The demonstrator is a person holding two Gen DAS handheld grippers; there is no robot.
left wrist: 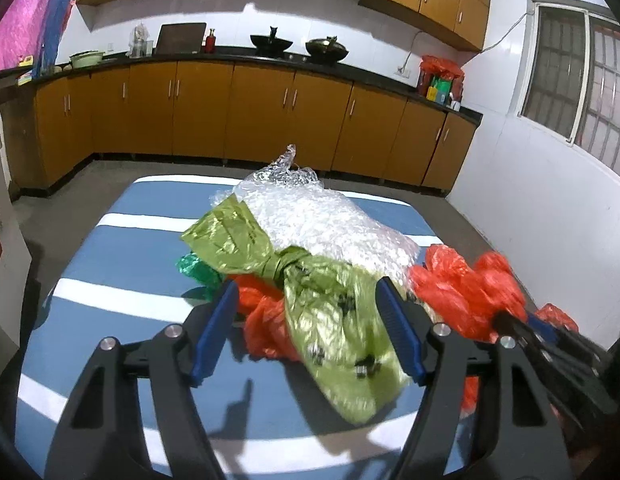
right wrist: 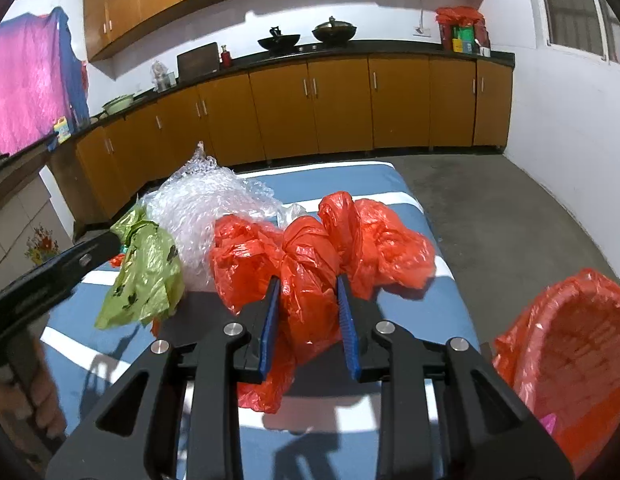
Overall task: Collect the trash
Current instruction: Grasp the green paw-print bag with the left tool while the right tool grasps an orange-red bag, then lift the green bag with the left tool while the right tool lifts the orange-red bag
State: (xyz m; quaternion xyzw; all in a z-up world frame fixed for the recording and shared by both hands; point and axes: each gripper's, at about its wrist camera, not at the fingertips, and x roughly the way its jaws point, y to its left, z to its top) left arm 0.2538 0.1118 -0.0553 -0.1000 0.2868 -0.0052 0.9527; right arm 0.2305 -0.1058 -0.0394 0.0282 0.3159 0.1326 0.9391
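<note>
Filling the lower middle of both views, a blue-and-white striped table (left wrist: 122,256) carries the trash. A bubble wrap (left wrist: 322,220) heap sits centre frame. The green bag (left wrist: 330,312) lies between the left gripper (left wrist: 306,332)'s spread jaws, untouched. The right gripper (right wrist: 308,328) pinches the red bag (right wrist: 306,280). A red-lined basket (right wrist: 570,344) sits lower right.

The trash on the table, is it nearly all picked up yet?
Not yet. Nothing shows inside the red-lined bin. In hand: the right hand-held gripper is shut on a red bag, and the left hand-held gripper has a green bag between its open jaws. Left to do: the bubble wrap and a dark green scrap lie on the striped table.
</note>
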